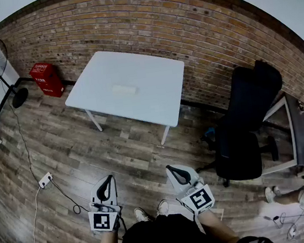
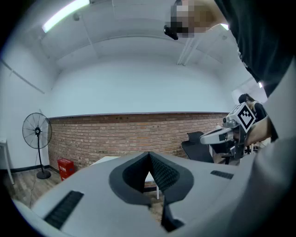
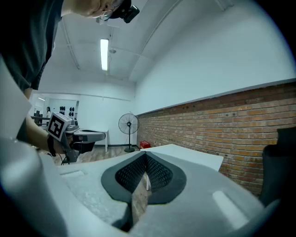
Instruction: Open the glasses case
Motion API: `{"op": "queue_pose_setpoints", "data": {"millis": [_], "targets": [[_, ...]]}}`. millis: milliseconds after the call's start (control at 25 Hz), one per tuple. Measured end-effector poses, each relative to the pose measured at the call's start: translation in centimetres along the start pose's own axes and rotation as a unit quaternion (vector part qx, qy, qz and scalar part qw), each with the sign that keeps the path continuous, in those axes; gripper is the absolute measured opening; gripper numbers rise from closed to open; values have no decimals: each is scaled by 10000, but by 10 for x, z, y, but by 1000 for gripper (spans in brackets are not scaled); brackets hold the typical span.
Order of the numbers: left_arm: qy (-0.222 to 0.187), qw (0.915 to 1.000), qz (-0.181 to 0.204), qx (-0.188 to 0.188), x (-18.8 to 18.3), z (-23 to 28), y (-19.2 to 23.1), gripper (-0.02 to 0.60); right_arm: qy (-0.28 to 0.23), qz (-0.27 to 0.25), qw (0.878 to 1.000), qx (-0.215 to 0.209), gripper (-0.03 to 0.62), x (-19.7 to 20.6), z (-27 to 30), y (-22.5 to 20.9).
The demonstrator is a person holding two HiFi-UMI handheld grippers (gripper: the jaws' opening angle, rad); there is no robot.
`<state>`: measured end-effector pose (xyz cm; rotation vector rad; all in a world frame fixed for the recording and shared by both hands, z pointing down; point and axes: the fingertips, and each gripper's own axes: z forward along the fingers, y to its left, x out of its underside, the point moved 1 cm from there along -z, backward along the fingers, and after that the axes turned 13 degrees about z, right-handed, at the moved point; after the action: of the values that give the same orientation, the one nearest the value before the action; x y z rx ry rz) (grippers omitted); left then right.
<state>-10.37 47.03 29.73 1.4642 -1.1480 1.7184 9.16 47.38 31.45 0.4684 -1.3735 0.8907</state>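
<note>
Glasses case (image 1: 124,89) is lying near the middle of the white table (image 1: 157,98), a pale oblong too small to tell whether its lid is up or down. It is sitting well apart from both tools, out ahead across a stretch of wood floor (image 1: 61,152). Left gripper (image 1: 110,178) and right gripper (image 1: 170,168) are hanging side by side close to the person's body, both aiming roughly level toward the table. Each one's jaws are pressing together with nothing between them. The person's forearms are reaching in from the bottom edge, hands wrapping the handles behind the marker cubes. A black chair (image 1: 247,128) is standing off to the right.
</note>
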Motion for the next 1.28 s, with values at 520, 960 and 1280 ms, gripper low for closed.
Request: {"op": "queue_pose_setpoints", "data": {"millis": [520,960,1280], "targets": [[121,9996,144,-207,-1,17,-11,2,-78,288,9989,-348,5,1,-5,-27],[281,9984,141,-469,10,42,-4,2,100,234,9984,-509,5,6,10,-62],[361,9992,-77,-163,54,116,44,2,370,211,9987,-282,6,8,88,-99]]}}
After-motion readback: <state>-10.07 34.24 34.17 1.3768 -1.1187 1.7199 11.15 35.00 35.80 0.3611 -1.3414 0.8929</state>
